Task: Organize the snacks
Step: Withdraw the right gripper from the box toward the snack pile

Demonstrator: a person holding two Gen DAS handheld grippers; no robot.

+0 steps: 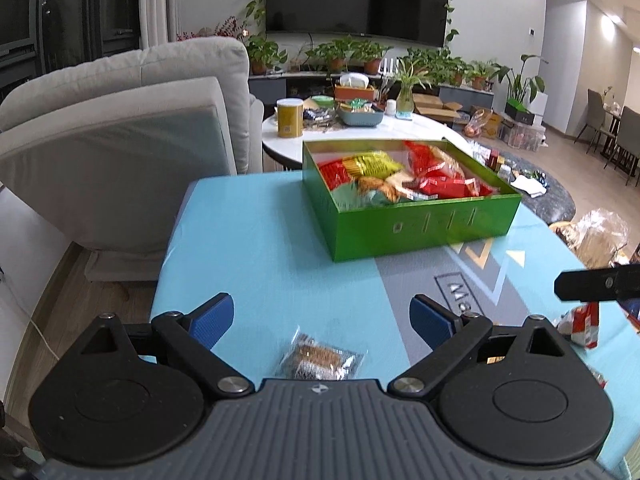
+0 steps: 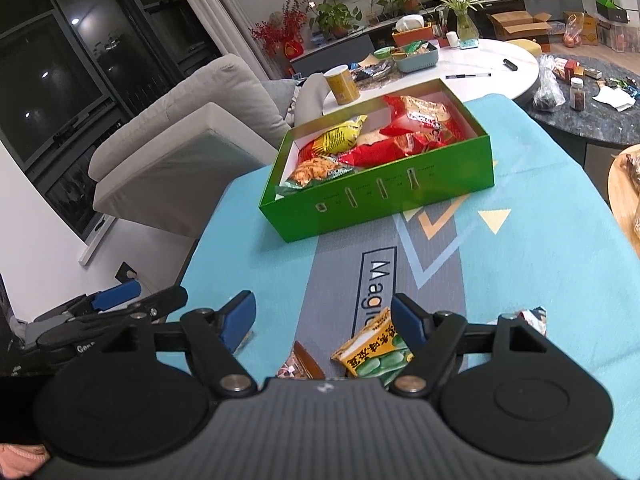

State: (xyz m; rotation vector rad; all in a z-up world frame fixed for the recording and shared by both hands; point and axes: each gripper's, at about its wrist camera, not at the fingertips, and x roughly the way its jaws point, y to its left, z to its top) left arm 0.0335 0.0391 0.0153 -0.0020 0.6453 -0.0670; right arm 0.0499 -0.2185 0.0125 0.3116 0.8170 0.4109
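A green box (image 1: pixel 424 226) (image 2: pixel 384 204) holding several red, yellow and green snack packets stands at the far side of the blue mat (image 1: pixel 260 248) (image 2: pixel 540 248). My left gripper (image 1: pixel 322 320) is open above a clear packet of brown biscuits (image 1: pixel 320 360) lying on the mat. My right gripper (image 2: pixel 323 316) is open above a yellow-and-green snack packet (image 2: pixel 374 350) and a brown packet (image 2: pixel 302 364). A red-and-white packet (image 1: pixel 584 324) lies at the right. The left gripper also shows in the right wrist view (image 2: pixel 116 300).
A grey armchair (image 1: pixel 120 128) (image 2: pixel 180 132) stands left of the mat. A white round table (image 1: pixel 360 132) (image 2: pixel 480 56) with a yellow can (image 1: pixel 290 117) (image 2: pixel 342 84), a basket and plants is behind the box. A dark table (image 2: pixel 600 112) with clutter is at the right.
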